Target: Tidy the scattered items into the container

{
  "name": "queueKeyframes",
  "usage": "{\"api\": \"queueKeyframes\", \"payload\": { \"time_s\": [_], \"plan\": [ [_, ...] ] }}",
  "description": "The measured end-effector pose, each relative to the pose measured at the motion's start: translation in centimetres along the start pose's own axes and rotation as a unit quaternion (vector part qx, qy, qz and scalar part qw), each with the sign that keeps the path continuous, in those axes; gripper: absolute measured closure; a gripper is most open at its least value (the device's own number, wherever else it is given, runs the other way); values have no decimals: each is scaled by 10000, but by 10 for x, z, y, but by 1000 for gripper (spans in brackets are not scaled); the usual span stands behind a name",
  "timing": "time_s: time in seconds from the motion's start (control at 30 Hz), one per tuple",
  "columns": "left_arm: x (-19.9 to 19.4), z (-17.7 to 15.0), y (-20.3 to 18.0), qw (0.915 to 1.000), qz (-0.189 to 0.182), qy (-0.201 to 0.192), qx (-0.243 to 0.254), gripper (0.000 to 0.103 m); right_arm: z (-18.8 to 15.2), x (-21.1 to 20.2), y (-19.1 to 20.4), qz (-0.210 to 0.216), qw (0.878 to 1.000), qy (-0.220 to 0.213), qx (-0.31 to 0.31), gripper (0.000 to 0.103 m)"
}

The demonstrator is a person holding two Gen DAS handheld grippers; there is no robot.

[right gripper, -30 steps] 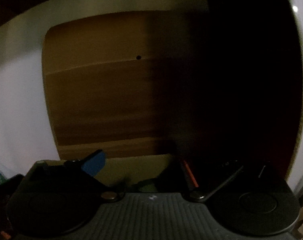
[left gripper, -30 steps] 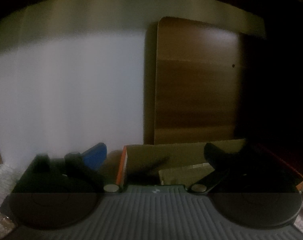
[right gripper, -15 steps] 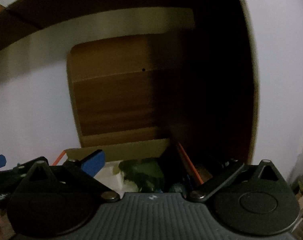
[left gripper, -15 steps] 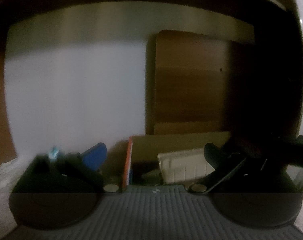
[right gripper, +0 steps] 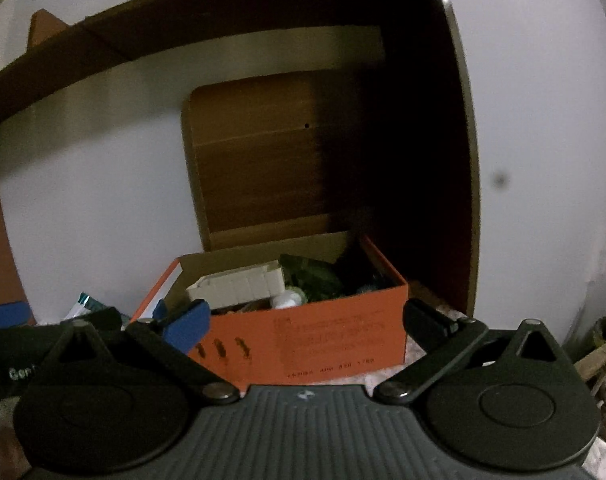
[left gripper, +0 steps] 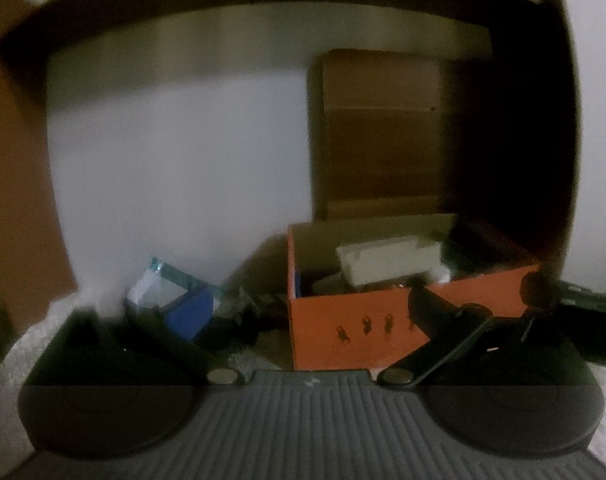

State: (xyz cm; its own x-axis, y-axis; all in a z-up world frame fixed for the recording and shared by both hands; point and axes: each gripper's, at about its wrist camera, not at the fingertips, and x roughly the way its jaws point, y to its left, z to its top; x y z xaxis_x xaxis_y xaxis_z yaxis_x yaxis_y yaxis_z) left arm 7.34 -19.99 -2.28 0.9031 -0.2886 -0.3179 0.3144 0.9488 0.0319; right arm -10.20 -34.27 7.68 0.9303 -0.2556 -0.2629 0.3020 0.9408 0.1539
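left tongs: spread wide, nothing held | right tongs: spread wide, nothing held | orange box: by the wall, before a wooden board, holding a white block and green item | foil packet: outside, left of box

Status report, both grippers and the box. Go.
Left gripper open, empty. Right gripper open, empty. Orange box open, white carton and green item inside. Teal-edged packet outside, left of box. Nothing in the way.
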Motion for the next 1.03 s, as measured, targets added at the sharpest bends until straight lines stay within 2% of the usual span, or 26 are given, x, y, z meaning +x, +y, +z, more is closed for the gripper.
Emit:
{"api": "queueKeyframes", "payload": {
  "time_s": [0.27,0.43,0.6,0.73,1.03],
  "plan": [
    [-20,-14,-15,9990,-254,369,94,0,-16,-39,-5,-112,9999,-39,36,0],
    [-40,-11,-24,9994,-202,226,188,0,-18,-62,-9,-190,9997,-139,66,0],
    [-48,-8,-21,9997,-183,173,80,0,-15,-76,-6,-164,9996,-240,13,0],
    [-50,-13,-20,9996,-169,196,63,0,-16,-81,-3,-140,9996,-253,-30,0],
    [-53,-20,-24,9998,-7,-100,166,0,-18,-83,-1,-132,9997,-226,-34,0]
  ]
}}
